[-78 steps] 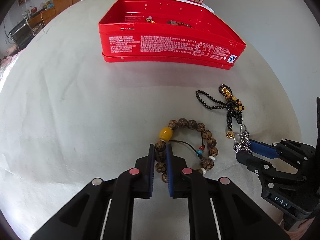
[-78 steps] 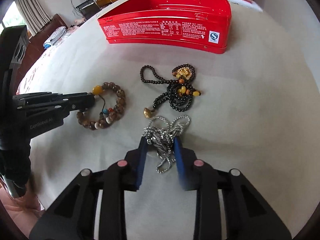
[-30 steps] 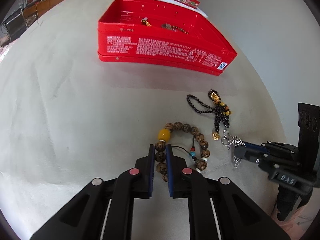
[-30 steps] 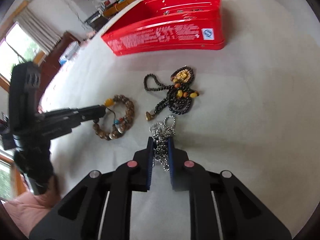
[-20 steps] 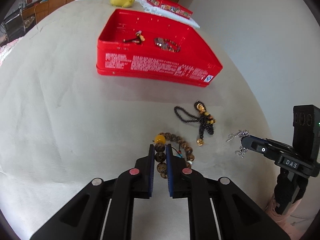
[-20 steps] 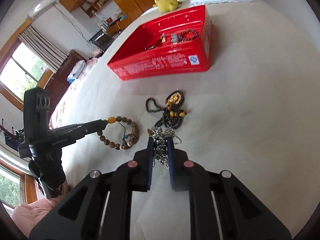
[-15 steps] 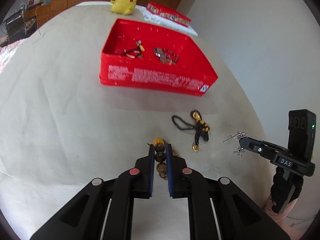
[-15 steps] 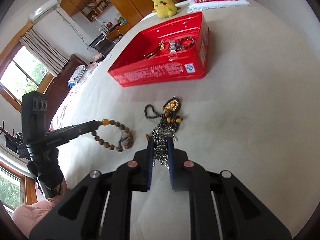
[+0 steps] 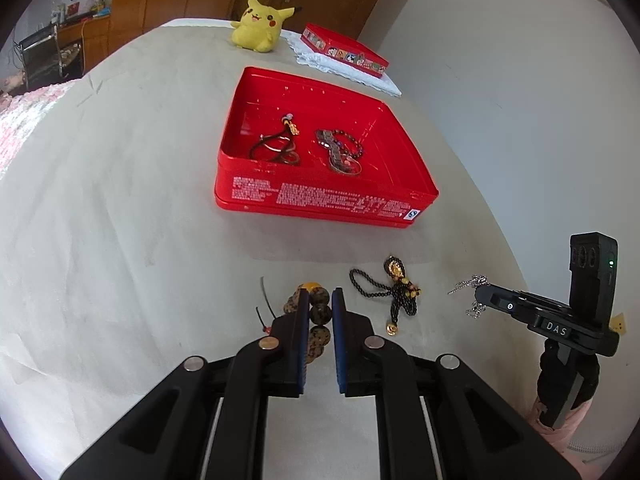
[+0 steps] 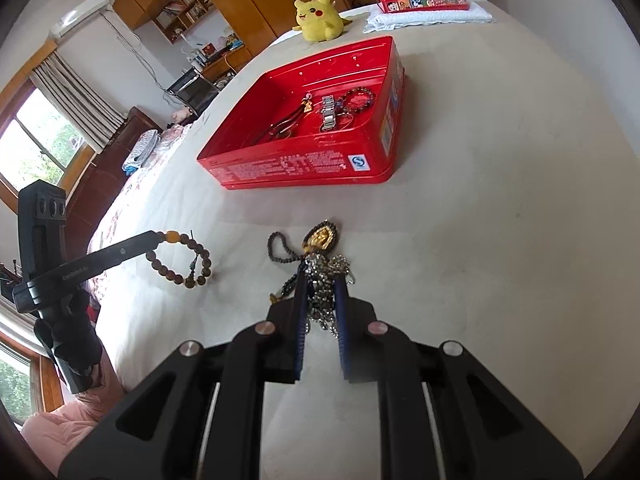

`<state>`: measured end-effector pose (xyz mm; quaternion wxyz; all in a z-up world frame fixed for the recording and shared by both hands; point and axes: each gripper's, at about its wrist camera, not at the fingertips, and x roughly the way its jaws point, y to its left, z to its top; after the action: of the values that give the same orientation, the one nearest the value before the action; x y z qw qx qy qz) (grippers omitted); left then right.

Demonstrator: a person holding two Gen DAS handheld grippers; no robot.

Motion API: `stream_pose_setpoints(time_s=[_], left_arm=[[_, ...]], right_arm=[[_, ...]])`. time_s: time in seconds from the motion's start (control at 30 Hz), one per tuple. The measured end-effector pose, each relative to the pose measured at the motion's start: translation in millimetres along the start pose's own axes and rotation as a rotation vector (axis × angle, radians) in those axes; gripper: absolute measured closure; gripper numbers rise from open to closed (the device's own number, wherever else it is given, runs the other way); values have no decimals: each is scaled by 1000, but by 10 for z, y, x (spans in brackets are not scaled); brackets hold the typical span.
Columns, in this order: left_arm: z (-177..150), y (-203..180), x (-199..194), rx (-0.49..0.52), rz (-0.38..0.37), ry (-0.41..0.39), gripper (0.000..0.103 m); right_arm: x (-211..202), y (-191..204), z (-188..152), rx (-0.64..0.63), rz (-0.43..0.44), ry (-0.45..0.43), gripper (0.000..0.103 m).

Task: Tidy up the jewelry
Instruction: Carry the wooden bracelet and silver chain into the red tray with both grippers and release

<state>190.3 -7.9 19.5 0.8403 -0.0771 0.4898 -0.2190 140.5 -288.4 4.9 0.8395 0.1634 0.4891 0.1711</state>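
My left gripper (image 9: 320,300) is shut on a brown bead bracelet (image 9: 318,314) with an amber bead and holds it above the table; the bracelet hangs from that gripper in the right wrist view (image 10: 180,256). My right gripper (image 10: 322,284) is shut on a silver chain (image 10: 324,300), lifted off the table; it also shows in the left wrist view (image 9: 474,294). A black bead necklace (image 9: 394,288) with a gold pendant lies on the cloth. The open red tin (image 9: 320,200) stands beyond and holds a cord piece (image 9: 276,146) and a dark bracelet (image 9: 340,152).
A yellow plush toy (image 9: 258,26) and a flat red box (image 9: 344,50) on a white cloth sit at the table's far end. A wall runs along the right. The table edge falls away at the left, towards furniture and a window (image 10: 36,148).
Both grippers have risen off the table with their jewelry: the left lifted the bead bracelet, the right lifted the silver chain. The tin's inside now shows from above.
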Motion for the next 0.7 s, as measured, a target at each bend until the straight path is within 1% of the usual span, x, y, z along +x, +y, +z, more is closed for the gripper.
stream_pose_setpoints(time_s=[0.1,0.3,0.53,0.7], left_arm=[[56,0,-28,3,-3,-8,92],[209,-28,-58,21,18,-28,92],[360,-19,81,30,26,-8,92],[491,-54,163,49,32,9,92]], right_arm=[[9,-26,49,1,-16,3,92],[81,-64,132,-3,-39,23,92],[200,-104,230,-6,-55,54,92],[194,-33,385,-37,-80,60,92]])
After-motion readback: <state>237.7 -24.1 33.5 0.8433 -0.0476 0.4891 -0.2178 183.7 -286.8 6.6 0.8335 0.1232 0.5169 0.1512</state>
